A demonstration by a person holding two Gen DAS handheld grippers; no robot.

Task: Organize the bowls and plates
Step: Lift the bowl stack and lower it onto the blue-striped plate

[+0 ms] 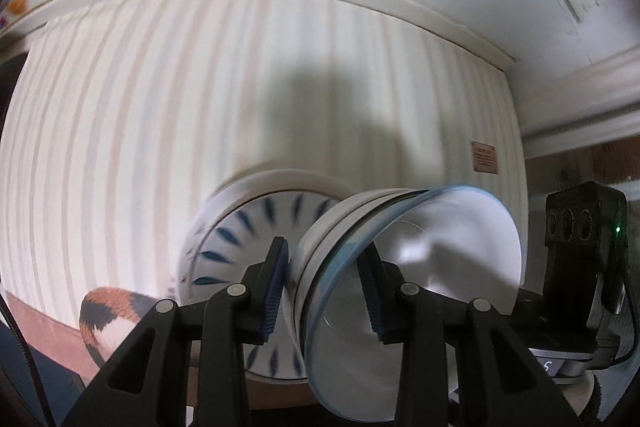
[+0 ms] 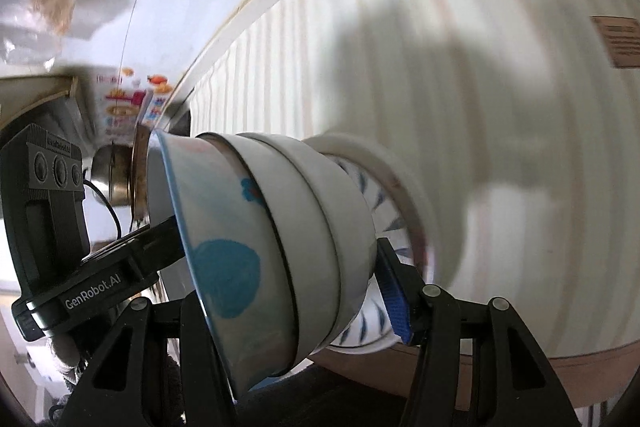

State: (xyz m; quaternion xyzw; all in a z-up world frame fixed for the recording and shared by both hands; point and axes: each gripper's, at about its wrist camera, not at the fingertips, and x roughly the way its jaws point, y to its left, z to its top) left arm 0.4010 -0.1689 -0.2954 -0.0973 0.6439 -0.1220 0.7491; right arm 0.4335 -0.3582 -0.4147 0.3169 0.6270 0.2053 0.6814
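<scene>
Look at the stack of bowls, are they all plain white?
No, the outermost bowl in the bowl stack carries big blue blotches and a blue rim.

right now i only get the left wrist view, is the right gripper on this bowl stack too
Observer: yes, the right gripper spans the bowl stack across its outside, one blue pad against the bottom bowl.
Operator: how many bowls are nested in it
Observer: at least three; the right wrist view shows their stepped walls side on.
Operator: all plain white?
Observer: no, the top bowl has blue painted shapes on its outer wall.
</scene>
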